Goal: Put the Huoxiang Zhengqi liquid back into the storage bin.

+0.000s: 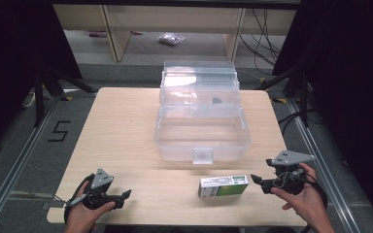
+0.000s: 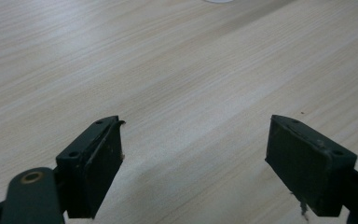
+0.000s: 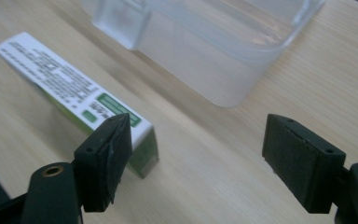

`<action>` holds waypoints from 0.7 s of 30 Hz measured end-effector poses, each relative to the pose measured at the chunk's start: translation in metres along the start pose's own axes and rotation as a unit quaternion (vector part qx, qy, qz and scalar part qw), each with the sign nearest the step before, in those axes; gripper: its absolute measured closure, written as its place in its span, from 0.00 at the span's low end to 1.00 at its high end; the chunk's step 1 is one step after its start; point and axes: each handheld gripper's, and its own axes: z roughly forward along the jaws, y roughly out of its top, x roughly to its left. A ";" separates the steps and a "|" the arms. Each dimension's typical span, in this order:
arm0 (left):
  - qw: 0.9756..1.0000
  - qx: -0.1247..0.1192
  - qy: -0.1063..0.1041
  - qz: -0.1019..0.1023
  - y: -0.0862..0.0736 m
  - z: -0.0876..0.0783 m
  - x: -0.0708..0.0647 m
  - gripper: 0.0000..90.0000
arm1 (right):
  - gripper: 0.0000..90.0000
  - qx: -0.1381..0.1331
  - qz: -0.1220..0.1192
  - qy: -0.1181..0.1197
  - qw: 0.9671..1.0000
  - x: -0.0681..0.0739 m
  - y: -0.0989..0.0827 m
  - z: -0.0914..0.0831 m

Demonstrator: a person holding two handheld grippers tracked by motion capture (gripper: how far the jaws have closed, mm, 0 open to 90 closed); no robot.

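High view: the carton [image 1: 223, 186] lies flat on the tabletop [image 1: 126, 141], just beside the right gripper [image 1: 255, 179], in front of the clear bin [image 1: 202, 131].

Left gripper view: left gripper [image 2: 193, 161] fingers released, nothing between.

Right gripper view: fingers parted; carton [image 3: 70, 93] beyond the left finger [image 3: 105, 163], ungrasped.

I see a white and green carton [image 1: 223, 186] with black print, a clear plastic box [image 1: 201, 128], pale wood-grain table [image 1: 121, 141], black jaws
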 end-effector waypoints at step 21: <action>1.000 -0.004 -0.009 0.000 0.000 0.002 0.000 0.20 | 0.27 0.091 -0.155 0.095 0.979 0.054 0.046 0.049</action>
